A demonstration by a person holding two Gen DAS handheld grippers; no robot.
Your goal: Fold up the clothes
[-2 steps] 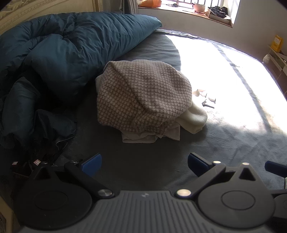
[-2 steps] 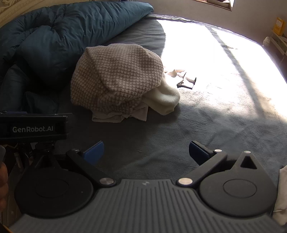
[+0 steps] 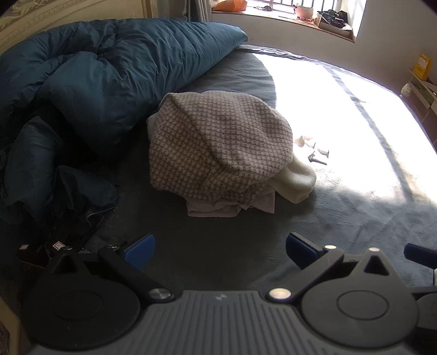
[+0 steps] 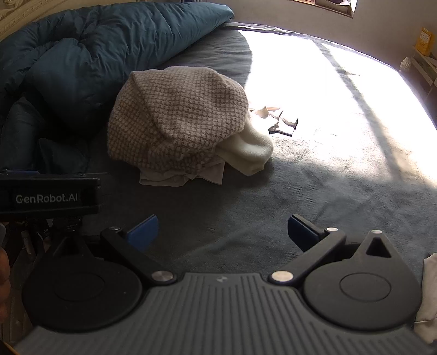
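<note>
A pile of clothes lies on the grey bed: a brown-and-white houndstooth garment [image 3: 218,147] [image 4: 177,128] on top, a fluffy cream garment [image 3: 297,180] [image 4: 248,153] sticking out at its right, and white cloth [image 3: 218,209] [image 4: 177,177] under its near edge. My left gripper [image 3: 220,250] is open and empty, well short of the pile. My right gripper [image 4: 222,232] is open and empty, also short of the pile. The left gripper's body [image 4: 52,195] shows at the left of the right wrist view.
A rumpled dark blue duvet [image 3: 95,90] [image 4: 82,54] fills the left and back. Small light scraps and a dark clip [image 3: 314,153] [image 4: 281,123] lie right of the pile in the sunlit patch. White cloth [image 4: 427,295] at the right edge. A window sill [image 3: 300,16] behind the bed.
</note>
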